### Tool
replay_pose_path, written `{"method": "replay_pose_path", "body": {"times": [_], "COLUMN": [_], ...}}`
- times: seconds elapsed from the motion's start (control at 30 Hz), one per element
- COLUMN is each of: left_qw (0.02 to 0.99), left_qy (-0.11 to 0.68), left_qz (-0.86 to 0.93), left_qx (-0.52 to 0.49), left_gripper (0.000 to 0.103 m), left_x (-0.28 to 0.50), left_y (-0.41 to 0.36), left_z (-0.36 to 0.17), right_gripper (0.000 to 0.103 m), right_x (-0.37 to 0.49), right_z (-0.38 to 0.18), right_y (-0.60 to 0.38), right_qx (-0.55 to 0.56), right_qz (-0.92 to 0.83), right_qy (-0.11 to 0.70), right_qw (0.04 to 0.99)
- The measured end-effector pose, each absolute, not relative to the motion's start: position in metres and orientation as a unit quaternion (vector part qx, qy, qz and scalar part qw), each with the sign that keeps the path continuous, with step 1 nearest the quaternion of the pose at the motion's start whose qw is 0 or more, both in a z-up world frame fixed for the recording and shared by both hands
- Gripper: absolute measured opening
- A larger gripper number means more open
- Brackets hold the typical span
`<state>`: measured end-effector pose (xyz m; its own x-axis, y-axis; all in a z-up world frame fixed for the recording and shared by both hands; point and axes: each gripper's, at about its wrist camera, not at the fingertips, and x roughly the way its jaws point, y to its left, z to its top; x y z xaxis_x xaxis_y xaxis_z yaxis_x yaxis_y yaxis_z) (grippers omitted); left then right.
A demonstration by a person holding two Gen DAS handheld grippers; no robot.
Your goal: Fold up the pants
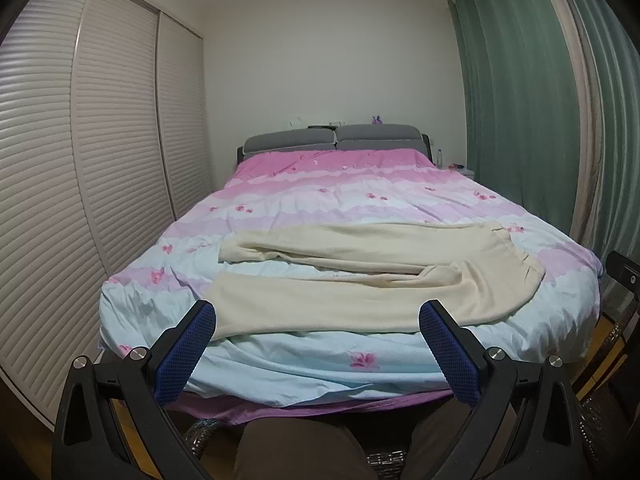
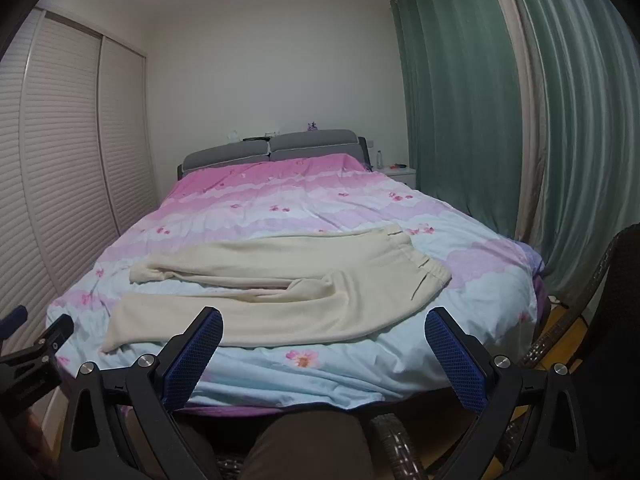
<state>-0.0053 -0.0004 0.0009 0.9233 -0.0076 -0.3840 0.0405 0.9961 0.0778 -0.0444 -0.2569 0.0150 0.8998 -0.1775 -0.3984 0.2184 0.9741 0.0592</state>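
Observation:
Cream pants (image 1: 360, 280) (image 2: 280, 300) lie spread flat across the foot of the bed, waistband to the right, the two legs stretched apart toward the left. My left gripper (image 1: 318, 312) hangs open in front of the near leg, short of the bed's edge, with nothing between its blue pads. My right gripper (image 2: 324, 318) is also open and empty, held off the bed's near edge below the near leg. Part of the left gripper (image 2: 36, 344) shows at the left edge of the right wrist view.
The bed carries a pink, lilac and pale blue flowered duvet (image 1: 340, 196) with a grey headboard (image 1: 332, 140). Louvred wardrobe doors (image 1: 100, 160) run along the left, green curtains (image 1: 520, 120) along the right. A person's knee (image 1: 296, 448) sits below. A wicker chair (image 2: 600, 300) stands at right.

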Motion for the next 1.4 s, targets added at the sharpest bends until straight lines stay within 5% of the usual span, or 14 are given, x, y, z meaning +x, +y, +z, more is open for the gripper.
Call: {"method": "replay_pose_path", "body": {"times": [1.4], "left_qw": [0.981], "left_qy": [0.189], "left_qz": [-0.008], "left_qx": [0.046], "left_gripper": [0.103], "left_x": [-0.0039], "left_y": [0.0001], "left_z": [-0.0015], "right_gripper": [0.102], "right_x": [-0.0447], "right_z": [0.0178], "right_y": [-0.2559], "right_qx": [0.054], "right_qz": [-0.095], "right_qy": [0.200], "right_qw": [0.974]}}
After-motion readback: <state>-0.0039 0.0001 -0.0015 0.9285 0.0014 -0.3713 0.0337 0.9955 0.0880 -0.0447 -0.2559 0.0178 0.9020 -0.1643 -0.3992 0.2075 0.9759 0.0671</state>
